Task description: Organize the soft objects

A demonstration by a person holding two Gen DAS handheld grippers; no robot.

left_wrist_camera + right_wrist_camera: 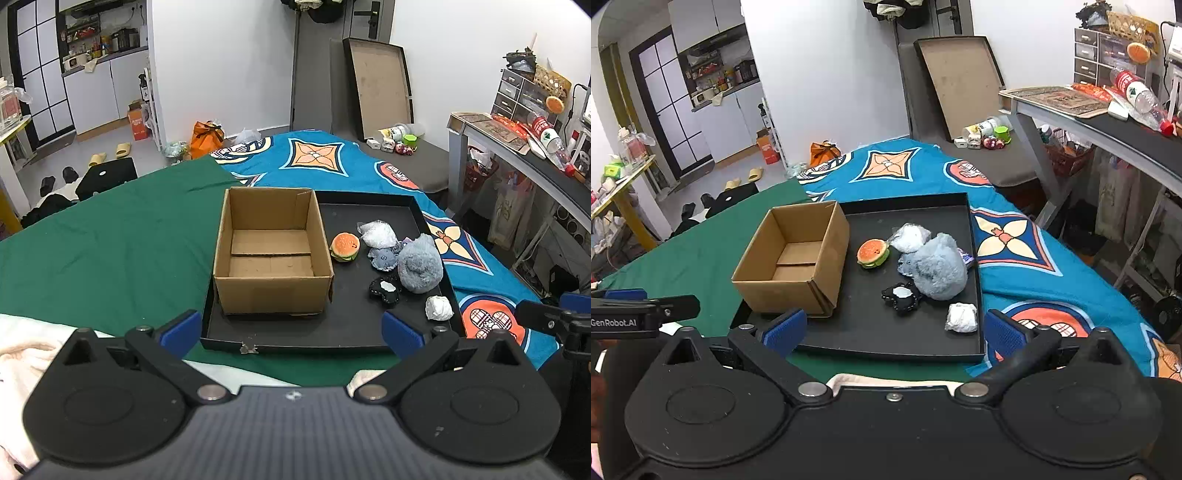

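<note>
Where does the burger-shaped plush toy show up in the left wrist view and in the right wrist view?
Left wrist view: the burger plush lies right of centre on the black tray, just right of the cardboard box.
Right wrist view: the burger plush lies near the centre, again just right of the cardboard box.
Shared landmark: the cardboard box, open and empty in both.

Grey plush (pixel 938 269) covers most of the blue toy (pixel 905 266) behind it; box (pixel 798 258) wall hides the tray's (pixel 916 347) left side.

Bright, even, sharp; fisheye-warped edges.
</note>
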